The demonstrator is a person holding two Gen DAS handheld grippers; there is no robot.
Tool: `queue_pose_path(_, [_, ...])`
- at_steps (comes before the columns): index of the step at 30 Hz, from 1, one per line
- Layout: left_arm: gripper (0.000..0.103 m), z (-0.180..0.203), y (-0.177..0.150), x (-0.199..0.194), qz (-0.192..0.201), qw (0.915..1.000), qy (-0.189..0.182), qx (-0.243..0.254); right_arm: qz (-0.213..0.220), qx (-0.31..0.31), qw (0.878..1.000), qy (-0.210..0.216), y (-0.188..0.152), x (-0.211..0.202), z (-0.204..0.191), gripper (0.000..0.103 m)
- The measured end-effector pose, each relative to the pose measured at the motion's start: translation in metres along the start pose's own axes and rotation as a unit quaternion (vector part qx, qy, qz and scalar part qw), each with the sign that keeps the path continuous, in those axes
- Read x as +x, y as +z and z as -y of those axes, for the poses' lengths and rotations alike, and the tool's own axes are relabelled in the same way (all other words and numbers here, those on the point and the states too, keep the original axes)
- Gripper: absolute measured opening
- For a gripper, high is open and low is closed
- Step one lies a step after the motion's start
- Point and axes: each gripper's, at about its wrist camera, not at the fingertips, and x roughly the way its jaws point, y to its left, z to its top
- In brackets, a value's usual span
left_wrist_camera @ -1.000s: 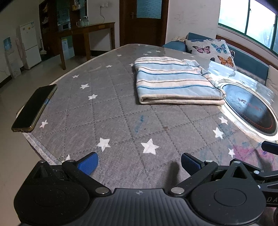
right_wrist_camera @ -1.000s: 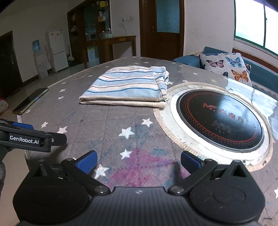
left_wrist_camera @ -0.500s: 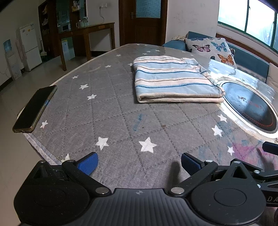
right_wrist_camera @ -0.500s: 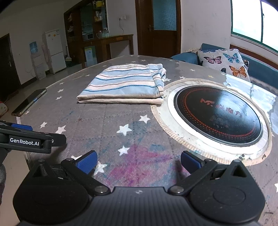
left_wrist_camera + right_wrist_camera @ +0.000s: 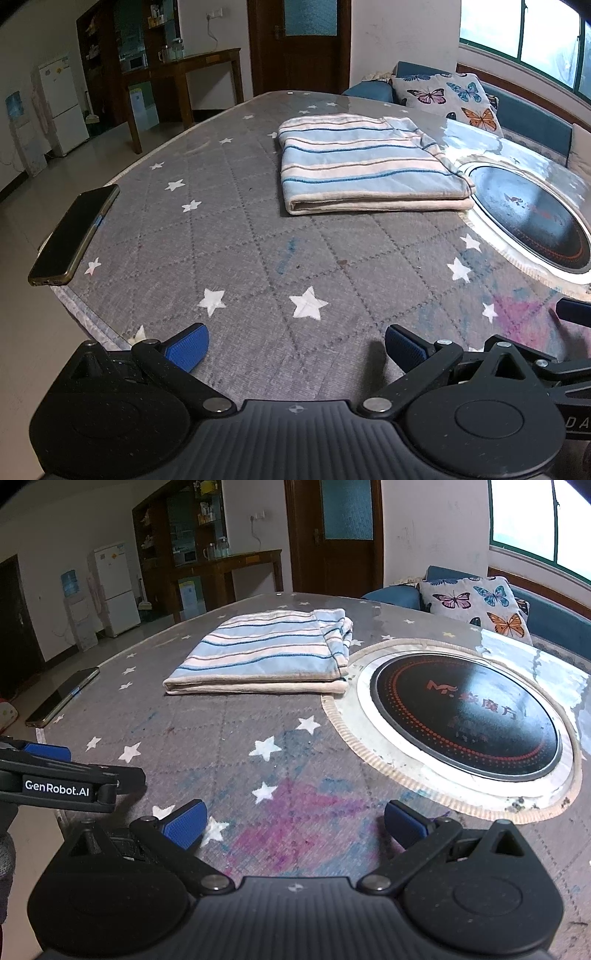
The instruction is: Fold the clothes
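Observation:
A blue-and-white striped garment (image 5: pixel 365 170) (image 5: pixel 266 655) lies folded into a flat rectangle on the grey star-patterned table cover (image 5: pixel 229 240), beside the round cooktop. My left gripper (image 5: pixel 295 347) hovers over the table's near edge, open and empty, well short of the garment. My right gripper (image 5: pixel 293 825) is open too, nothing between its blue pads, above a pink-stained patch of the cover. The left gripper's body (image 5: pixel 55 782) shows at the left of the right wrist view.
A black round induction cooktop (image 5: pixel 465 709) (image 5: pixel 532 221) is set into the table right of the garment. A dark phone (image 5: pixel 74 236) (image 5: pixel 62 698) lies at the table's left edge. A butterfly cushion (image 5: pixel 443 96) and sofa stand behind.
Both grippers have drawn back slightly from the folded garment and stayed open. The garment has not moved.

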Motion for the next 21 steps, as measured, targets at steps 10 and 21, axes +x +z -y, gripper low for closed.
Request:
queue_pose_path(10, [0.103, 0.0015, 0.0011, 0.0009, 0.0, 1.0, 0.003, 0.002, 0.001, 0.001, 1.0, 0.001, 0.0004, 0.0002, 0.0001, 0.103])
queue_pose_path(21, [0.103, 0.0008, 0.0013, 0.0023, 0.002, 0.9999, 0.01, 0.002, 0.001, -0.002, 1.0, 0.004, 0.0006, 0.0002, -0.0032, 0.103])
